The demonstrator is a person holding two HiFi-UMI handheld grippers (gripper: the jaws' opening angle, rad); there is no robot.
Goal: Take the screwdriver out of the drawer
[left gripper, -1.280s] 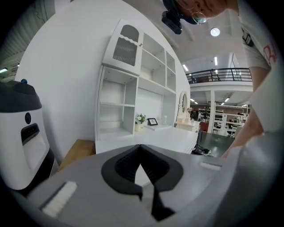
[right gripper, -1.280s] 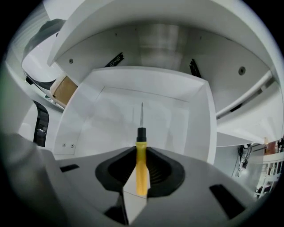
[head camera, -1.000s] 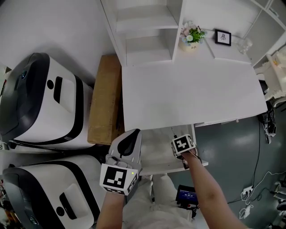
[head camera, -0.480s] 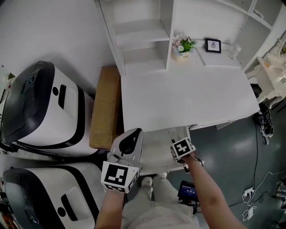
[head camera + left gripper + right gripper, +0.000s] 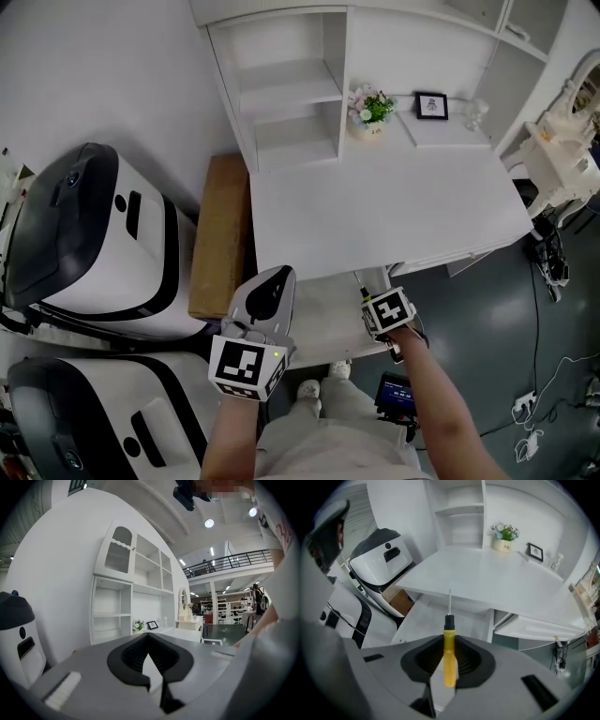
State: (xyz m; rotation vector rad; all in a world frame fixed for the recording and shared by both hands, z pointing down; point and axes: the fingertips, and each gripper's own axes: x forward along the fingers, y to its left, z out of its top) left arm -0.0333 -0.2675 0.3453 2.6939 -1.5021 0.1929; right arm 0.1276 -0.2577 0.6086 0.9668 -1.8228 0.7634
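yellow-handled screwdriver (image 5: pixel 449 660) pinched in your right gripper (image 5: pixel 449 641), shaft toward 12 o'clock over the drawer (image 5: pixel 423 620); your left gripper (image 5: pixel 151 660) pressed together

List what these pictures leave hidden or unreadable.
Drawer inside: head view, desk overhangs its back, left tool and right tool cover its sides.
Framed picture: too small in every view.
Screwdriver tip: right gripper view, too thin to tell its type.
Screwdriver handle: head view, under the right tool.
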